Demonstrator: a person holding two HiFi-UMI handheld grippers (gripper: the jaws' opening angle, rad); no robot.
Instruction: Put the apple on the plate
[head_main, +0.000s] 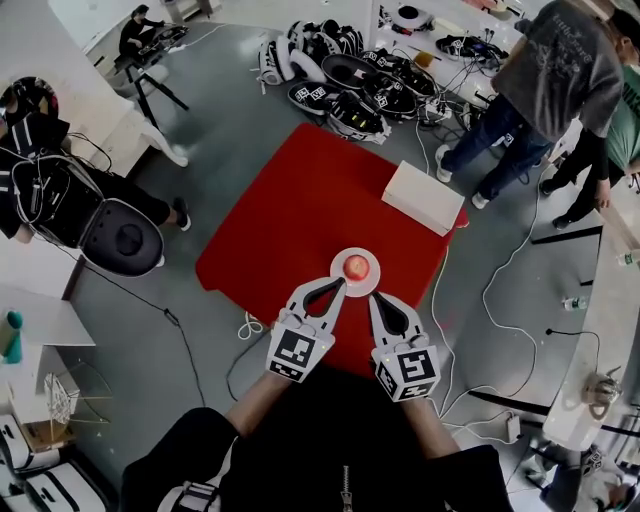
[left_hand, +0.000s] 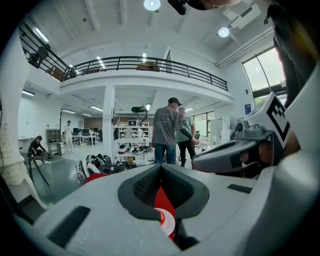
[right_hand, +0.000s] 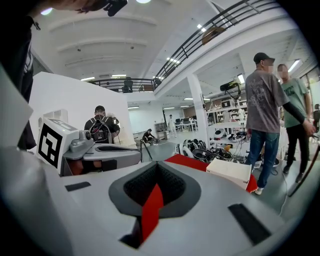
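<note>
A red apple (head_main: 356, 266) rests on a small white plate (head_main: 374, 281) near the front edge of the red table (head_main: 300, 210). In the head view my left gripper (head_main: 338, 285) has its tips at the plate's near-left rim, and its jaws are together with nothing between them. My right gripper (head_main: 376, 299) sits just short of the plate's near edge, also shut and empty. Through the closed jaws of the left gripper (left_hand: 161, 168) a sliver of the plate (left_hand: 167, 221) and red cloth shows. The right gripper (right_hand: 157, 166) view shows only red cloth past its closed jaws.
A white box (head_main: 424, 197) lies at the table's far right corner, also visible as the box (right_hand: 230, 172). Two people (head_main: 555, 90) stand beyond it. Helmets and gear (head_main: 350, 85) litter the floor behind the table. Cables (head_main: 470, 300) trail on the floor to the right.
</note>
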